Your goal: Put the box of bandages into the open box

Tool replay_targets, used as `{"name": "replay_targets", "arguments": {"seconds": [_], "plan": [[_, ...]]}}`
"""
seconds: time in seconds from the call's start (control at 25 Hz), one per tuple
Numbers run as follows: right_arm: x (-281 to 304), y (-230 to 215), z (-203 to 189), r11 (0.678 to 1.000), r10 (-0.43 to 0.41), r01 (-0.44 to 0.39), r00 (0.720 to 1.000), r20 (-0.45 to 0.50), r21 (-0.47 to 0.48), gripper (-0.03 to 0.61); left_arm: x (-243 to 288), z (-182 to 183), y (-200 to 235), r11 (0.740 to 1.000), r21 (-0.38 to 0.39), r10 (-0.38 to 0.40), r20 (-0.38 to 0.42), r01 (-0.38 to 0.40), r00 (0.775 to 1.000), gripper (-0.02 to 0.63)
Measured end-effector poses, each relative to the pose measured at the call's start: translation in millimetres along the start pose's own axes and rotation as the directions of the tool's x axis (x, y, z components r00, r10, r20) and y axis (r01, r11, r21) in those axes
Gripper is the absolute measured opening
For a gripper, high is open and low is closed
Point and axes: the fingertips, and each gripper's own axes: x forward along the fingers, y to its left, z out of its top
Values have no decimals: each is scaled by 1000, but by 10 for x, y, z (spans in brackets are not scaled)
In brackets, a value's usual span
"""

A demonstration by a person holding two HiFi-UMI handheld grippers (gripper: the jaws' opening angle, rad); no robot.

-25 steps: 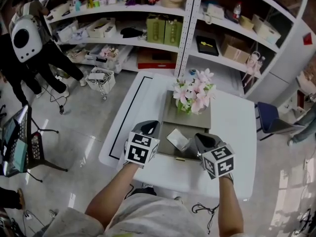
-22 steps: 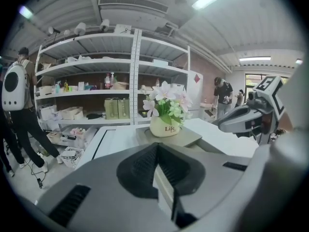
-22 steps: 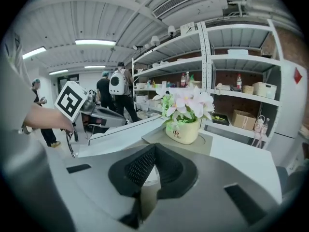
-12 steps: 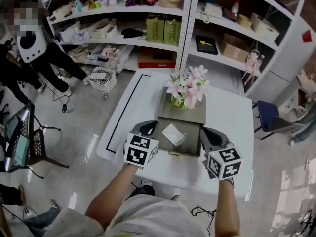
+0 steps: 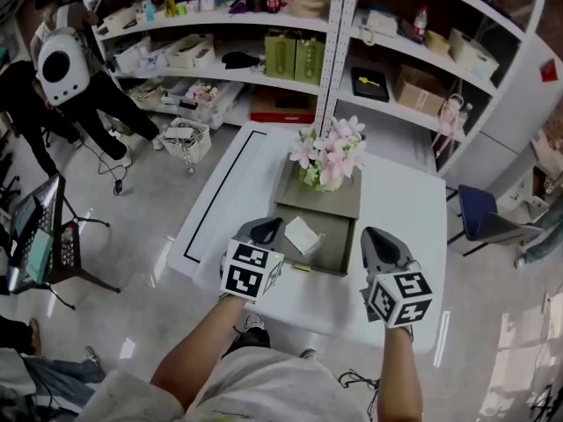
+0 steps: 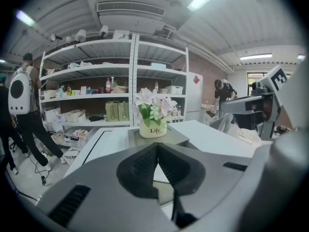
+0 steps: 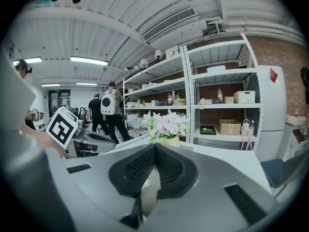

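Shelving (image 5: pixel 387 51) is seen behind a white table (image 5: pixel 413 209), on which the open box (image 5: pixel 339 240) is set, with a flowerpot (image 5: pixel 325 161) standing on its far part. Both grippers have been drawn back toward the near edge. The left gripper (image 5: pixel 266 229) and the right gripper (image 5: pixel 376 237) are each pressed together on nothing, and the right one is now further from the box than a second ago. The bandage box (image 5: pixel 302 234) is left lying inside the open box, so the placing is judged done.
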Motion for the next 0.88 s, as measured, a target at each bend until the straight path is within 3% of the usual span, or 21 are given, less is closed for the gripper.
{"name": "replay_targets", "arguments": {"seconds": [0.88], "plan": [[-68, 6, -83, 1000, 21, -21, 1000, -15, -21, 5, -68, -43, -76, 1000, 2, 25, 2, -25, 1000, 3]]}}
